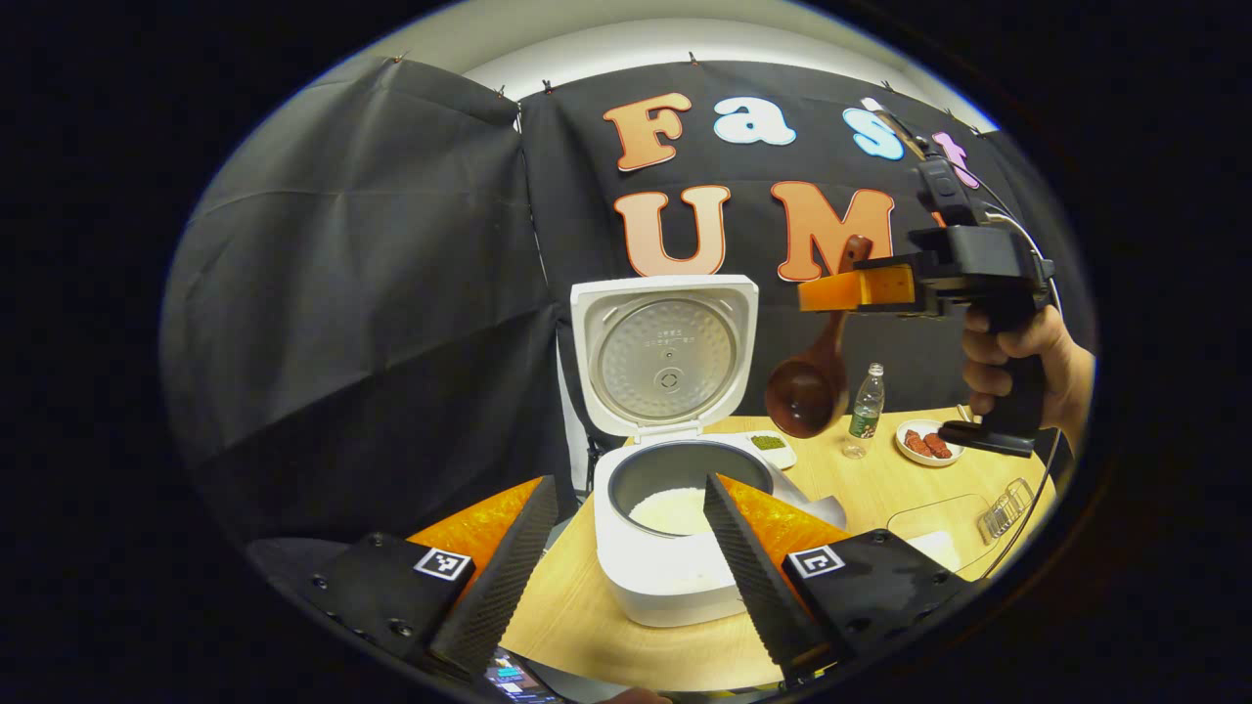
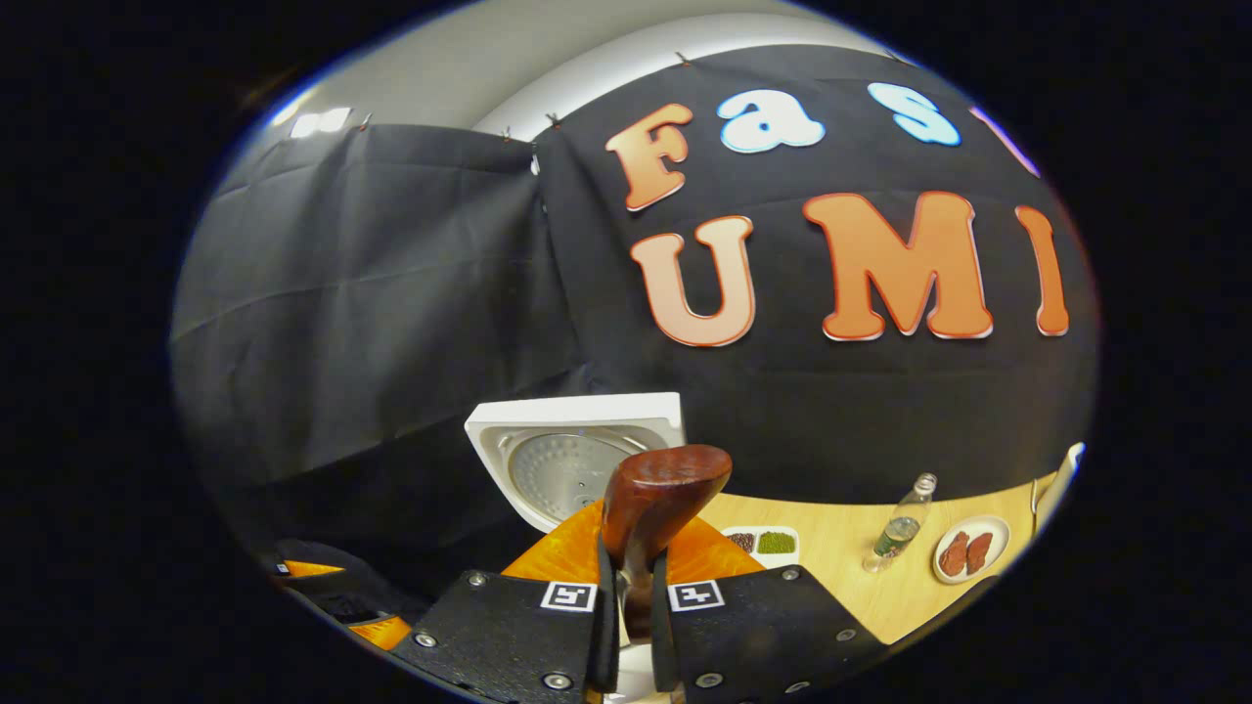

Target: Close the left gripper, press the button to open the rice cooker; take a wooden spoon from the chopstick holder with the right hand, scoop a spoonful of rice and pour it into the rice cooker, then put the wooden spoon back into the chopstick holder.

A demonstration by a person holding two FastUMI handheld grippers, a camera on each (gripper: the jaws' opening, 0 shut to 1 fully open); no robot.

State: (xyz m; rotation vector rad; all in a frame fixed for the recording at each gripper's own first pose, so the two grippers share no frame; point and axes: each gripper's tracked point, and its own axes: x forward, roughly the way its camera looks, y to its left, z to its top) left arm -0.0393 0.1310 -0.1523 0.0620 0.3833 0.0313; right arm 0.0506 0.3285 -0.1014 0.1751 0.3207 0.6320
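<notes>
The rice cooker (image 1: 675, 548) stands white and squat on the pale wooden worktop (image 1: 861, 479), its lid (image 1: 665, 352) tipped up and back so the dimpled metal underside faces the room. Inside, the dark inner pot (image 1: 685, 474) has a low heap of white rice (image 1: 670, 510) at the bottom.

The wooden spoon (image 1: 812, 386) is dark reddish-brown and glossy, with a deep round bowl and a curved handle. It hangs bowl-down in the air, up and to the right of the open pot, in front of the booth's black wall.

A hand (image 1: 1017, 367) grips the pistol-style handle of the right gripper (image 1: 841, 290), held level at about the height of the raised lid and pointing toward the cooker. Its fingers are drawn in narrow on the spoon's handle; in the right gripper view the handle stands up between the two fingers (image 2: 604, 606), pinched from both sides, with its rounded end (image 2: 665, 489) rising above them.

The left gripper (image 1: 626, 548) sits low in front of the cooker, its fingers (image 1: 743, 567) spread wide with nothing between them, one on each side of the cooker's front.

Farther back on the worktop stand a small clear bottle (image 1: 866, 411), a little white tray with something green (image 1: 771, 445) and a round plate with reddish pieces (image 1: 927, 445). Near the right edge lies a clear container (image 1: 968, 523).
</notes>
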